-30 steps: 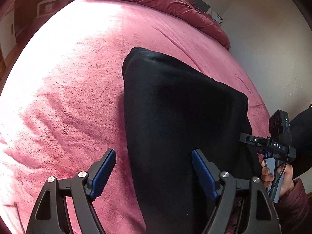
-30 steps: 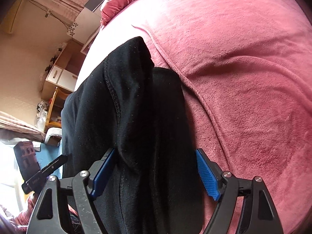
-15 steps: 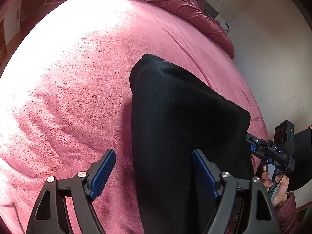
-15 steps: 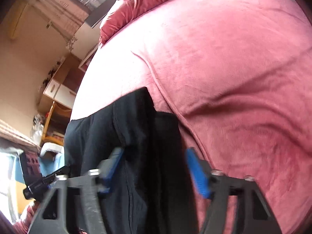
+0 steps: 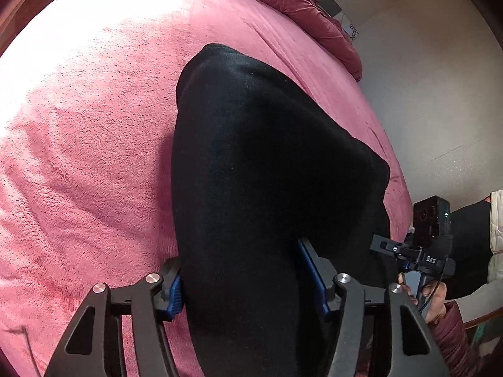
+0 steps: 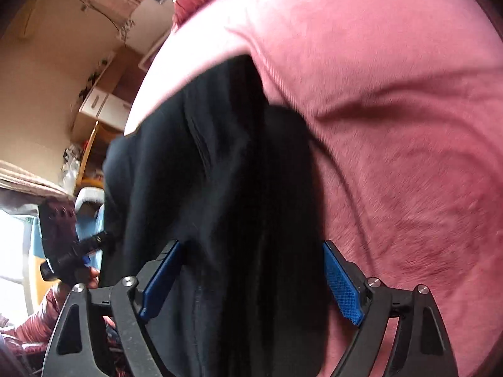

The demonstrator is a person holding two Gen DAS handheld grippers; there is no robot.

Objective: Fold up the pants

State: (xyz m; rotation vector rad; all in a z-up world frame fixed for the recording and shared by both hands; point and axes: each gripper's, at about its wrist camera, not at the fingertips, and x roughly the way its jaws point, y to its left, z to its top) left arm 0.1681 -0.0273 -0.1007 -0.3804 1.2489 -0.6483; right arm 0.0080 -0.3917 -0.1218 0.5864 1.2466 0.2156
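pants (image 5: 267, 172) on pink bedspread (image 5: 88, 144)

Black pants (image 5: 257, 163) on pink (plain) bedspread (image 5: 94, 125).

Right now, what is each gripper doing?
Left gripper: has just been closing, pads now clamped on the black pants.
Right gripper: just opened, pants between its pads but not gripped.

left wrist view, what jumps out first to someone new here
The black pants, folded into a thick bundle, fill the middle of the pink bed cover. The left gripper has just been closing, its blue pads pressed on the near end. The right gripper shows at the right edge.
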